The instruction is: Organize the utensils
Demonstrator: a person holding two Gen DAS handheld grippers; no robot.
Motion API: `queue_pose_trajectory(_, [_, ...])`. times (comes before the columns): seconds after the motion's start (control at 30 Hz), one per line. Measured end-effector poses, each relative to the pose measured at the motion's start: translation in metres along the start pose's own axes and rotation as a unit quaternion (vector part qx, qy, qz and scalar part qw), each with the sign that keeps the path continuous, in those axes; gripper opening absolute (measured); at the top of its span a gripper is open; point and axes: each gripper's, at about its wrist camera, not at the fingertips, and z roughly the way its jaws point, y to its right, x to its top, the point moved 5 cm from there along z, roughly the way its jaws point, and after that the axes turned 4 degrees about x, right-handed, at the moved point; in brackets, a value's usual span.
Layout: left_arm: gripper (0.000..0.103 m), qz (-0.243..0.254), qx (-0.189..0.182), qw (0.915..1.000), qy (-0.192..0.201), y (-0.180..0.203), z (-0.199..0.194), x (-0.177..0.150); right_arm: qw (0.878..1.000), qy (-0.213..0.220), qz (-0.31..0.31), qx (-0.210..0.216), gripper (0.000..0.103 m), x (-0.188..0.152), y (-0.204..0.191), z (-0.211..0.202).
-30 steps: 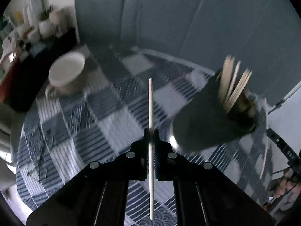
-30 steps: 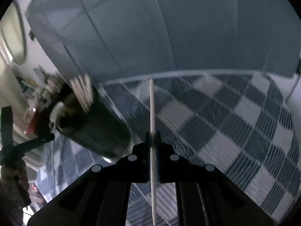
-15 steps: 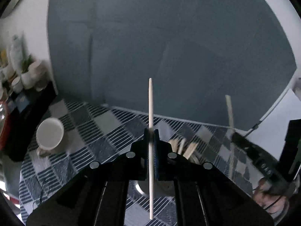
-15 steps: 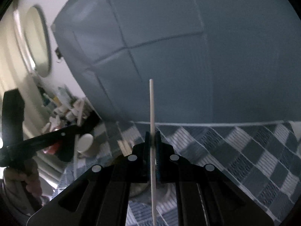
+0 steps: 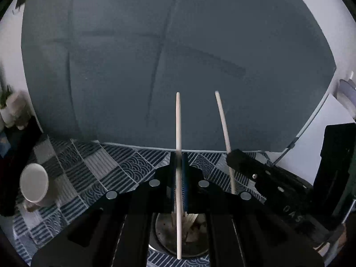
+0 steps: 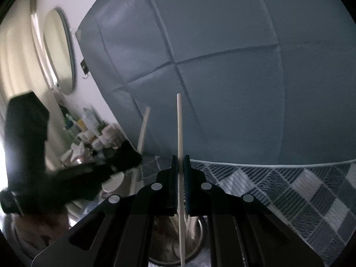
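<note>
In the left wrist view the left gripper (image 5: pixel 178 155) is clamped narrow on a pale chopstick (image 5: pixel 178 133), whose long axis runs from twelve o'clock down to six o'clock through the pads; its lower end hangs over the open mouth of a metal holder (image 5: pixel 162 229) that shows at six o'clock between the gripper's arms, with more chopsticks standing inside. The holder therefore lies straight below and slightly behind the tool, which I judge to be what the coming drop depends on: the stick must be lined up on end over that opening. At two o'clock the right gripper (image 5: pixel 232 155) comes in beside it, holding a second chopstick (image 5: pixel 222 120) that leans slightly toward eleven o'clock. A white mug (image 5: pixel 33 184) sits at nine o'clock on the checked tablecloth (image 5: pixel 106 162), well apart from the holder, and a blue-grey padded backdrop fills the upper half. In the right wrist view the right gripper (image 6: pixel 180 162) is likewise pinched on its chopstick (image 6: pixel 179 133), upright from twelve to six, its lower end over the same holder (image 6: pixel 195 227) at six o'clock. The left gripper (image 6: pixel 131 155) reaches in from nine o'clock, blurred, with its own stick (image 6: pixel 143 129) leaning toward one o'clock. Both hands look about equally near the holder; each stick could foul the other or the ones already standing there.
</note>
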Motion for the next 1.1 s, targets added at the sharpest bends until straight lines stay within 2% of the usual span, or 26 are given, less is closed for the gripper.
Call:
queue_pose_trajectory(0.07, [0.005, 0.004, 0.006, 1.0, 0.003, -0.002, 0.007, -0.002, 1.0, 0.006, 0.004, 0.009, 0.005, 0.0, 0.0, 0.006])
queue_pose_trajectory(0.17, [0.005, 0.008, -0.011, 0.9999, -0.005, -0.004, 0.019, -0.008, 1.0, 0.012, 0.004, 0.022, 0.005, -0.004, 0.0, 0.017])
queue_pose_trajectory(0.27, [0.005, 0.021, -0.002, 0.9998, -0.004, -0.005, 0.024, -0.012, 1.0, 0.016, -0.01, 0.014, 0.005, -0.012, 0.001, 0.025])
queue_pose_trajectory(0.4, [0.005, 0.035, -0.014, 0.9993, 0.007, -0.003, 0.029, -0.021, 1.0, 0.015, -0.013, 0.011, 0.005, -0.026, 0.007, 0.028])
queue_pose_trajectory(0.5, [0.005, 0.028, -0.025, 0.9991, 0.019, -0.004, 0.032, -0.025, 1.0, 0.013, 0.0, 0.004, 0.005, -0.036, 0.015, 0.029])
queue_pose_trajectory(0.77, [0.005, 0.016, -0.042, 0.9988, 0.019, -0.011, 0.029, -0.044, 1.0, 0.017, -0.007, -0.01, 0.005, -0.055, 0.015, 0.015])
queue_pose_trajectory(1.0, [0.005, 0.004, -0.04, 0.9989, 0.026, -0.021, 0.009, -0.052, 0.999, 0.018, -0.025, -0.029, 0.009, -0.061, 0.006, -0.005])
queue_pose_trajectory(1.07, [0.008, -0.005, -0.035, 0.9991, 0.025, -0.024, 0.003, -0.052, 0.999, 0.016, -0.035, -0.037, 0.009, -0.061, 0.002, -0.012])
queue_pose_trajectory(1.1, [0.013, -0.005, -0.033, 0.9991, 0.026, -0.025, 0.001, -0.052, 0.998, 0.016, -0.041, -0.044, 0.009, -0.061, 0.001, -0.016])
